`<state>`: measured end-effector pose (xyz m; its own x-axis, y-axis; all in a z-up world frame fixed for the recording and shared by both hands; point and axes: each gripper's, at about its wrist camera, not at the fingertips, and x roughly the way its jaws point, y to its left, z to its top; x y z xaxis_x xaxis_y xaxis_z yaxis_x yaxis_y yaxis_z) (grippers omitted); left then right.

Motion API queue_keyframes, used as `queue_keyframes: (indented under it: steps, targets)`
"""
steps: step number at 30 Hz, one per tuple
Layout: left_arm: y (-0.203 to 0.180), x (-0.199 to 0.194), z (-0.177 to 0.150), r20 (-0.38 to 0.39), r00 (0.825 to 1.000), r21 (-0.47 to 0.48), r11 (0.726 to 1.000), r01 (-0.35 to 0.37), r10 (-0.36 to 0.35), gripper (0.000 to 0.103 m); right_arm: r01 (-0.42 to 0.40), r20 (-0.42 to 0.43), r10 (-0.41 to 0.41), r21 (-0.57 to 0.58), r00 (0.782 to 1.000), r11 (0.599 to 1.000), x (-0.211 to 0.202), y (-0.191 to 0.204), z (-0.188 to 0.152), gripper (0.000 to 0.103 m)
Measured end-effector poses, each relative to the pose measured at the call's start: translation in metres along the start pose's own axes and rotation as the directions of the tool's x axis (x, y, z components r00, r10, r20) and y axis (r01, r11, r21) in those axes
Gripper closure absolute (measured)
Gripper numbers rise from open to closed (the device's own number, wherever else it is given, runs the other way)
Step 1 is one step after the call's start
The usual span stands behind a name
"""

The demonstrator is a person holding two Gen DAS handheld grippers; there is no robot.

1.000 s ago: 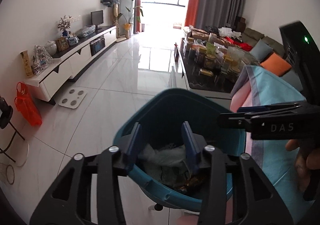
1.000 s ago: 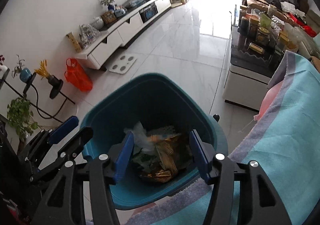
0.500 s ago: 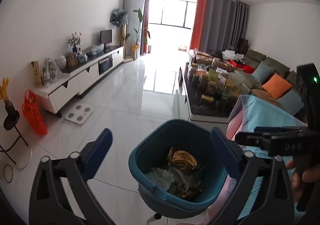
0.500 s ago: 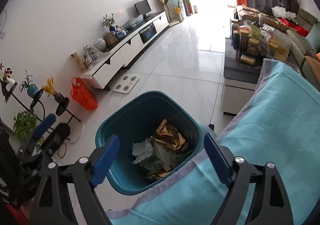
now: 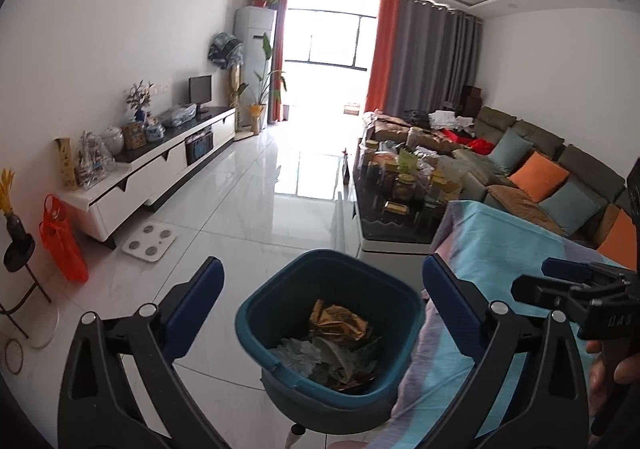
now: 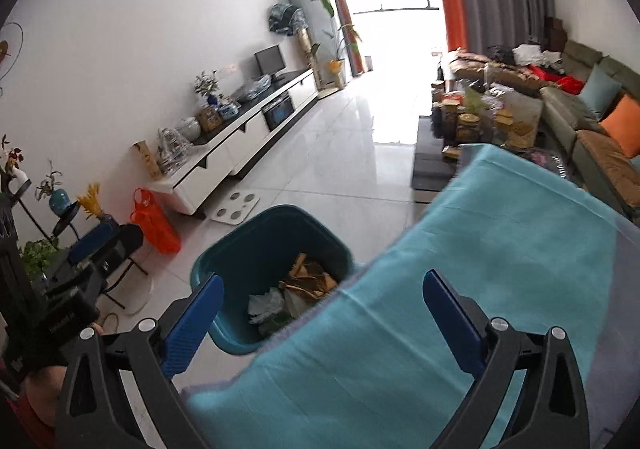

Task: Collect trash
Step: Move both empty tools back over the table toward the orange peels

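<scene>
My left tongs [image 5: 322, 297] gape wide with nothing between them, the bin [image 5: 280, 297] just below and ahead with trash [image 5: 336, 323] inside. My right tongs [image 6: 322, 305] are opening, empty, over the cloth [image 6: 500, 249].

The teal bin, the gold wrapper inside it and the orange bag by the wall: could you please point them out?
teal bin [image 5: 256, 313], left wrist view, on its near-left rim.
gold wrapper [image 5: 336, 323], left wrist view, on its crumpled middle.
orange bag [image 5: 62, 245], left wrist view, on its body.
</scene>
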<state>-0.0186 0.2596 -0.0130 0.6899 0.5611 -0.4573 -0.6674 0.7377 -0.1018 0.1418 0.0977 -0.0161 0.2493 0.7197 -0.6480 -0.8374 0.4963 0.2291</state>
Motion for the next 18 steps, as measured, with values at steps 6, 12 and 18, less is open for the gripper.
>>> queue_keyframes:
  steps: [6, 12, 18]
  targets:
    - [-0.030, -0.022, 0.002, 0.040, 0.998, 0.038, 0.998, 0.054, -0.055, 0.005, 0.081, 0.075, -0.081, 0.010, 0.994, 0.997, -0.041, -0.018, -0.020, 0.007]
    - [-0.069, -0.043, 0.005, 0.074, 0.989, 0.078, 0.989, 0.123, -0.128, 0.005, 0.157, 0.129, -0.160, 0.032, 0.979, 0.987, -0.079, -0.036, -0.039, 0.007]
    - [-0.107, -0.056, -0.001, 0.070, 0.975, 0.126, 0.971, 0.202, -0.212, 0.005, 0.246, 0.207, -0.255, 0.067, 0.945, 0.967, -0.122, -0.047, -0.069, 0.007]
